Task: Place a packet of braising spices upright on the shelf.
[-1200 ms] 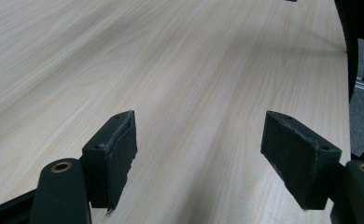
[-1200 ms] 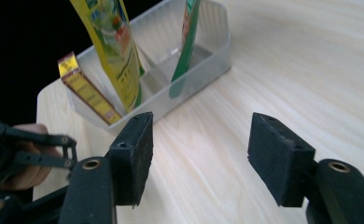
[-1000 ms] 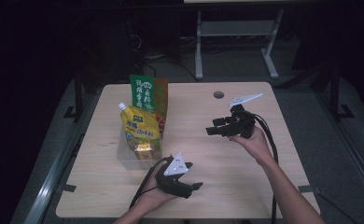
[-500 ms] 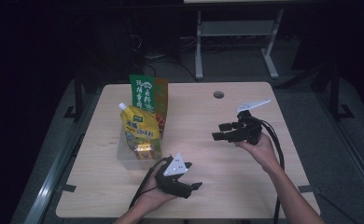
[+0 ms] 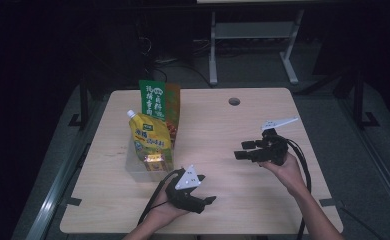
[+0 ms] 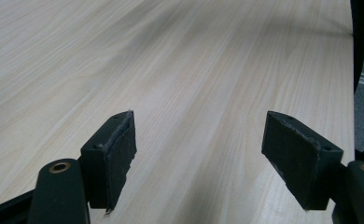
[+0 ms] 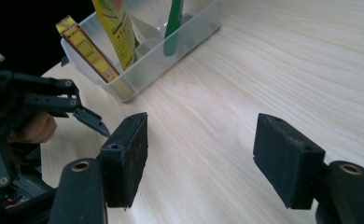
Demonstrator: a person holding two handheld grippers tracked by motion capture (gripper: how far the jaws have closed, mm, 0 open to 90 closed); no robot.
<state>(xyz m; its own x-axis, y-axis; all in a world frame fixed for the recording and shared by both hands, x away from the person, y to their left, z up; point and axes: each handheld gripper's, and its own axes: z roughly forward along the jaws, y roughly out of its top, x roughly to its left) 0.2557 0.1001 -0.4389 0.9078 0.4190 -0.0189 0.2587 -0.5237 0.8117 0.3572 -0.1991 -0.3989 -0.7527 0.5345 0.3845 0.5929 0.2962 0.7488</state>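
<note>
A clear plastic bin [image 5: 135,162] stands left of the table's middle. In it stand a yellow spout pouch [image 5: 150,137], a taller green packet [image 5: 153,97] and a small brown-and-yellow packet [image 5: 154,160]. My left gripper [image 5: 205,204] rests low near the front edge, open, with bare wood between its jaws [image 6: 199,158]. My right gripper [image 5: 240,150] hovers over the right half and points left toward the bin [image 7: 171,51]. It is open [image 7: 201,154]; its jaws have just been opening a little and nothing is between them.
The wooden table [image 5: 223,125] has a round cable hole [image 5: 234,101] at the back. In the right gripper view the left gripper [image 7: 54,98] and its hand sit at the left edge. A metal frame [image 5: 253,30] stands on the dark floor behind.
My right gripper has come down and toward the front right of the table. The left gripper and the bin have not moved.
</note>
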